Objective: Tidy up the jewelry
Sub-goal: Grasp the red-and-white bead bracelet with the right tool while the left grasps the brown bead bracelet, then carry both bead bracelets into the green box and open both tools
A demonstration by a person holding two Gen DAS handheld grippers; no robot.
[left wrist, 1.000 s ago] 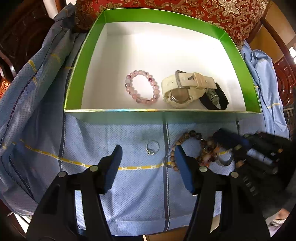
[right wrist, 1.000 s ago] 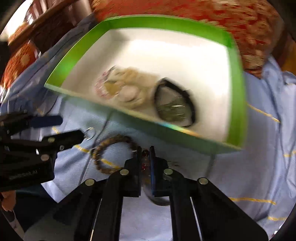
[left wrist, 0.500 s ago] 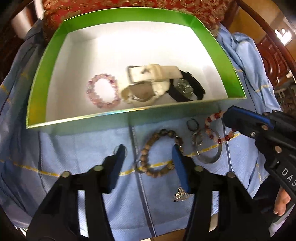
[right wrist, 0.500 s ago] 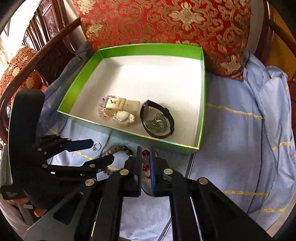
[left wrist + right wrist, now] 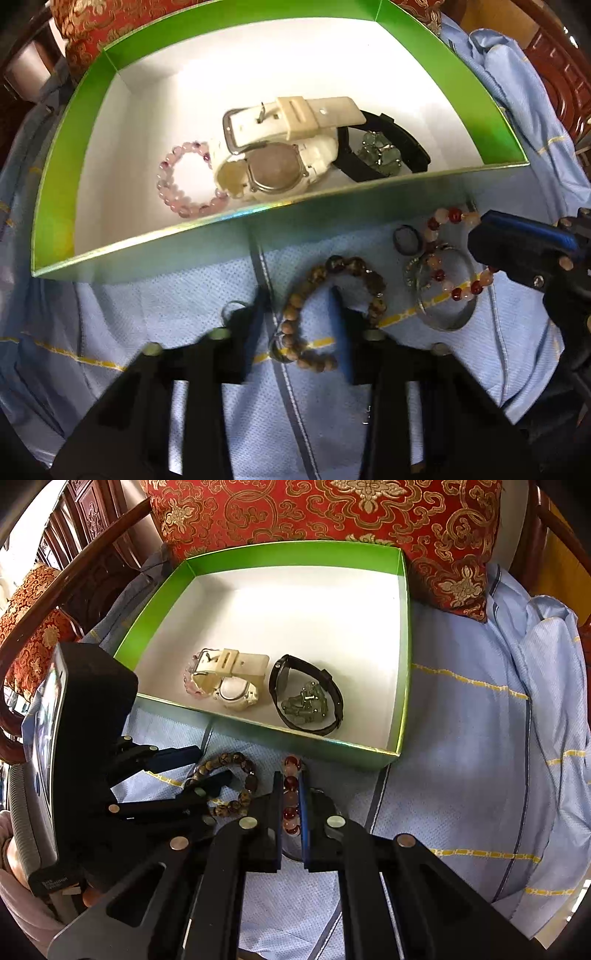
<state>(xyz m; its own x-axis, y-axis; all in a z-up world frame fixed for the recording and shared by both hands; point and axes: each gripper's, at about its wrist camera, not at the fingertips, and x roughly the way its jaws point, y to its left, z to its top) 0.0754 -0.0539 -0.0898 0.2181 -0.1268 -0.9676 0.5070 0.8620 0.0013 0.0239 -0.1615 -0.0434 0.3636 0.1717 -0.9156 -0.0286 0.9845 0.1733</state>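
A green box (image 5: 110,62) (image 5: 404,635) with a white floor holds a pink bead bracelet (image 5: 166,192), a white watch (image 5: 280,162) (image 5: 232,686) and a black watch (image 5: 388,151) (image 5: 306,701). On the blue cloth in front lies a brown bead bracelet (image 5: 332,273) (image 5: 229,768). My left gripper (image 5: 299,306) (image 5: 207,768) is open, its fingers straddling the brown bracelet's left side. My right gripper (image 5: 287,786) (image 5: 487,240) is shut on a red-and-white bead bracelet (image 5: 290,794) (image 5: 447,254).
A silver bangle (image 5: 447,306), a dark ring (image 5: 406,240) and a small ring (image 5: 231,310) lie on the blue cloth (image 5: 461,757). A red patterned cushion (image 5: 332,513) stands behind the box. Wooden chair arms (image 5: 74,576) frame the seat.
My left gripper has moved forward and down onto the brown bracelet, its fingers closing in around it. My right gripper stays shut on the red-and-white bracelet.
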